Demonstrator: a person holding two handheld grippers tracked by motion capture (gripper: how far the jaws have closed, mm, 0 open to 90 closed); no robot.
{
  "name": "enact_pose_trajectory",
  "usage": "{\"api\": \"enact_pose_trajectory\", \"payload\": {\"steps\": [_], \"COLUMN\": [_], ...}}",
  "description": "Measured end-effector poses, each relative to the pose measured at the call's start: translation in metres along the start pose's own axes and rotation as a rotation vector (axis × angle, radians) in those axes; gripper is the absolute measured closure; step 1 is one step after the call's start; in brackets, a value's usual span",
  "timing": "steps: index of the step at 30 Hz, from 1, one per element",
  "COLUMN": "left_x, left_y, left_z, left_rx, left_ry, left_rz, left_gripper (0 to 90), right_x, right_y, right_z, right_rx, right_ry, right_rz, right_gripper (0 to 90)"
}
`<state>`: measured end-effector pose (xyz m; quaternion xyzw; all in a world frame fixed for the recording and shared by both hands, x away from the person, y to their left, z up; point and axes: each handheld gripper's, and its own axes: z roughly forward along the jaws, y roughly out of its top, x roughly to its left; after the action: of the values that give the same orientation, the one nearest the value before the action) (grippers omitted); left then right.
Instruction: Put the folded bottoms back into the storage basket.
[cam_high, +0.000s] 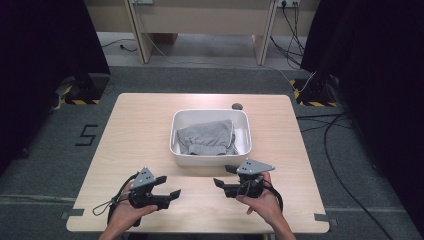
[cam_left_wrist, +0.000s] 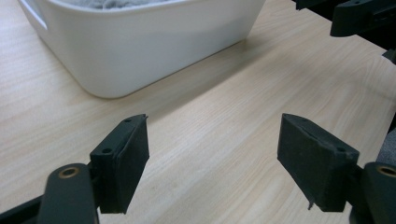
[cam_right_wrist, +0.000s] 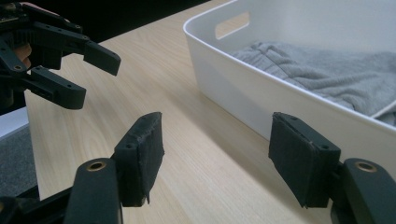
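Observation:
A white plastic tub sits at the middle of the wooden table, with a crumpled grey garment lying inside it. Both grippers are held low over the table's near edge, in front of the tub. My left gripper points right, its jaws open and empty, with the tub's wall ahead of it. My right gripper points left, close to the tub's front wall, also open and empty. The tub and the garment lie to its right, and the left gripper faces it.
A small dark round object lies on the table just behind the tub. Bare wood spreads to the tub's left and right. Cables run over the floor to the right of the table, and dark curtains hang on both sides.

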<state>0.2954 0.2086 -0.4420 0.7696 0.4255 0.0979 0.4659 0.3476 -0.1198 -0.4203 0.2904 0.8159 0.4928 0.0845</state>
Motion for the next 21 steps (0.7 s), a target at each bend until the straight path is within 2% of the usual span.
{"api": "enact_pose_trajectory", "payload": {"steps": [5, 16, 21], "left_x": [0.001, 0.006, 0.007], "left_y": [-0.008, -0.031, -0.037], "left_z": [-0.001, -0.001, -0.002], "left_rx": [0.007, 0.029, 0.035], "left_ry": [0.000, 0.006, 0.019], "left_rz": [-0.006, -0.039, -0.030], "left_gripper": [24.5, 24.5, 24.5], "right_x": [0.000, 0.002, 0.002], "right_y": [-0.005, -0.021, -0.025], "right_z": [0.000, -0.001, -0.003], "right_rx": [0.012, 0.040, 0.048], "right_ry": [-0.023, -0.021, -0.022], "right_rz": [0.005, 0.018, 0.021], "right_gripper": [36.0, 35.8, 35.7]}}
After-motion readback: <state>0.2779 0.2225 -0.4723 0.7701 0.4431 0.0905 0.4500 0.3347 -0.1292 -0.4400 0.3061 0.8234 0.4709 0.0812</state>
